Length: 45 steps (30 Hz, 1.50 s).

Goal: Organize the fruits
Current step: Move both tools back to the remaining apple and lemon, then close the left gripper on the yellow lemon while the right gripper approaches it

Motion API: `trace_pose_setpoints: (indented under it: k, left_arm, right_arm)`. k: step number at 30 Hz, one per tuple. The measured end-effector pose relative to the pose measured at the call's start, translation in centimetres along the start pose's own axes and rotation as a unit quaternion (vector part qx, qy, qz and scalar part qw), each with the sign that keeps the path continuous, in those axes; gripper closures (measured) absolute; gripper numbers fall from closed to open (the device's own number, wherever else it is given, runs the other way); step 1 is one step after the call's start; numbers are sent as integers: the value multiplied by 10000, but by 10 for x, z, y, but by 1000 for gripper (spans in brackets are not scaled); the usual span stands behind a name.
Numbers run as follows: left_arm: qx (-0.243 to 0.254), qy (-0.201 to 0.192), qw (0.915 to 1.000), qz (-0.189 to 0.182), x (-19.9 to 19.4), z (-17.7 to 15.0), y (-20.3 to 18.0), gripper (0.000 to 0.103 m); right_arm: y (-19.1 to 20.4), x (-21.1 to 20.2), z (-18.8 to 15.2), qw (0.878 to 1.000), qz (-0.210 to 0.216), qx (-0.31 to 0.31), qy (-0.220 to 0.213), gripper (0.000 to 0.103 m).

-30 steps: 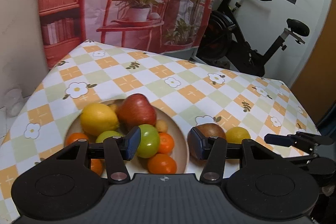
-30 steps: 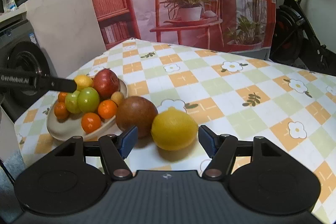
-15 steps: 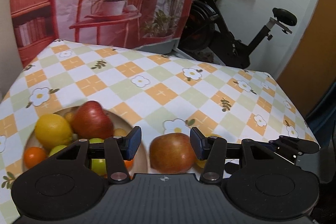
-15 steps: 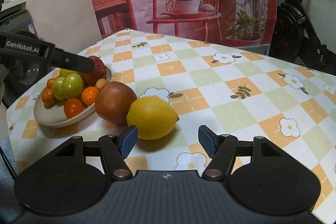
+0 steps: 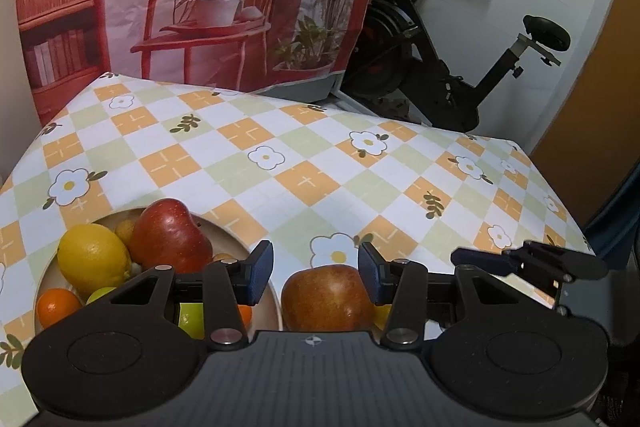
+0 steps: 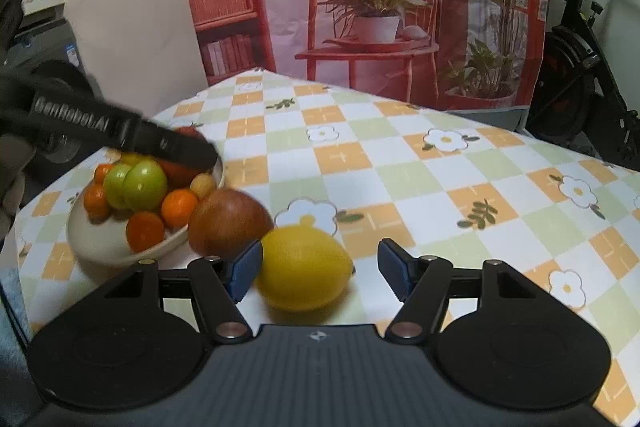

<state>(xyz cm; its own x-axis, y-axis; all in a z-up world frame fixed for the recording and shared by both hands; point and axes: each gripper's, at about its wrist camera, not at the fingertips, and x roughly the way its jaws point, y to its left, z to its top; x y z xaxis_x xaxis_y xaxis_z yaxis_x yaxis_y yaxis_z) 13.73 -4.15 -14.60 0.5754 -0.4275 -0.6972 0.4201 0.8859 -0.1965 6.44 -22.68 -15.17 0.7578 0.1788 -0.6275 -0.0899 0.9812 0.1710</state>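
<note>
The left gripper [image 5: 316, 273] is hovering released over the loose apple [image 5: 326, 299] beside the bowl [image 6: 100, 239]. The right gripper [image 6: 320, 269] is gaping around the lemon [image 6: 302, 267], not squeezing it

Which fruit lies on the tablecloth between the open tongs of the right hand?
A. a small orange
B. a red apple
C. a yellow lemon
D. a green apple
C. In the right wrist view the yellow lemon lies on the tablecloth between the open right tongs; the green apples and small oranges are in the bowl.
</note>
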Motion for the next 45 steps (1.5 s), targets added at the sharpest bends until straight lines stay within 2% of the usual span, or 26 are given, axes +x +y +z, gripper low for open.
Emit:
trace_pose_setpoints:
  k: [6,12,30,38,45]
  left_arm:
    - [-36,-13,10000,-17,-2,-1,1,54]
    - [-52,-20,10000,-50,-4,-3,0,54]
    - [42,41,9999,-93,-5,-8,-7,54]
    - [69,79,9997,-212,-1,-8,-10,54]
    - [130,174,9991,-357,6,-8,-17,54]
  right_arm:
    - [-3,10,7,9999,-33,121,78,36]
    - [-7,2,-1,9998,11,153,143,31]
    - [-15,-22,-21,9995,-112,255,177,30]
    - [-21,-27,-24,9989,-242,325,214,30]
    - [-18,-27,-23,9991,-183,313,201,30]
